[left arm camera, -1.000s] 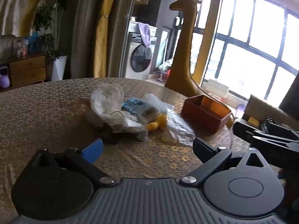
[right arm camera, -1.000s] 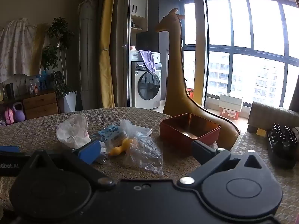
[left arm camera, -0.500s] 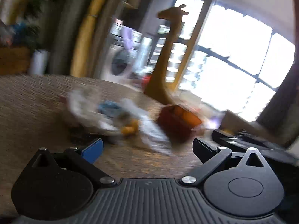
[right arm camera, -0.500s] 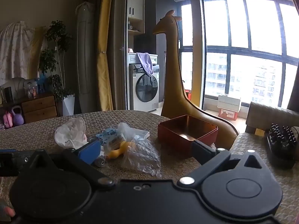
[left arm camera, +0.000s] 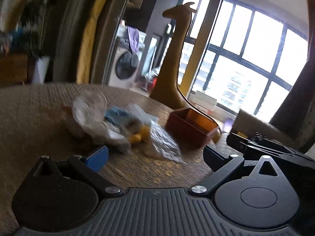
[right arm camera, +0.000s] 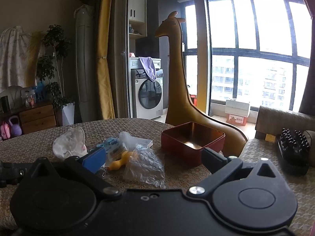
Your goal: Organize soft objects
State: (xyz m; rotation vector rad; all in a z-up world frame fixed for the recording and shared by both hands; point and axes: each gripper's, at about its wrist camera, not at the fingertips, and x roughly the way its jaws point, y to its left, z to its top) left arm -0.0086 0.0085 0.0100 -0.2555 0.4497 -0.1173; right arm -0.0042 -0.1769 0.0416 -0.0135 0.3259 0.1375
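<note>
A: What lies on the counter [right arm camera: 35, 147]?

B: A loose heap of soft things near its middle. From the right wrist view, a crumpled white bag [right arm camera: 69, 144] sits at the left of the heap, a blue-printed packet [right arm camera: 111, 144] just right of it, a yellow rubbery piece [right arm camera: 119, 162] nearer the camera, and a clear plastic bag [right arm camera: 144, 166] touching that piece on its right.

A: And the container?

B: A red tin box [right arm camera: 192, 142] stands open to the right of the heap, close to the clear bag but apart from it. Nothing from the heap shows inside.

A: How are the tools?

B: The right hand-held gripper [right arm camera: 153, 160] has its fingers spread wide, with the heap showing between them; nothing is pinched. The left hand-held gripper [left arm camera: 155, 155] is spread wide as well and holds nothing.

A: Does the left wrist view agree?

B: It is tilted and smeared, so I can only say that probably the same white bag [left arm camera: 90, 110], yellow piece [left arm camera: 139, 134] and clear bag [left arm camera: 163, 143] lie ahead, with the red box [left arm camera: 192, 128] to their right. The dark shape at the far right edge looks like the other tool.

A: Anything beyond?

B: A tall giraffe figure [right arm camera: 177, 74] stands behind the box, and a washing machine [right arm camera: 147, 96] further back by the window.
</note>
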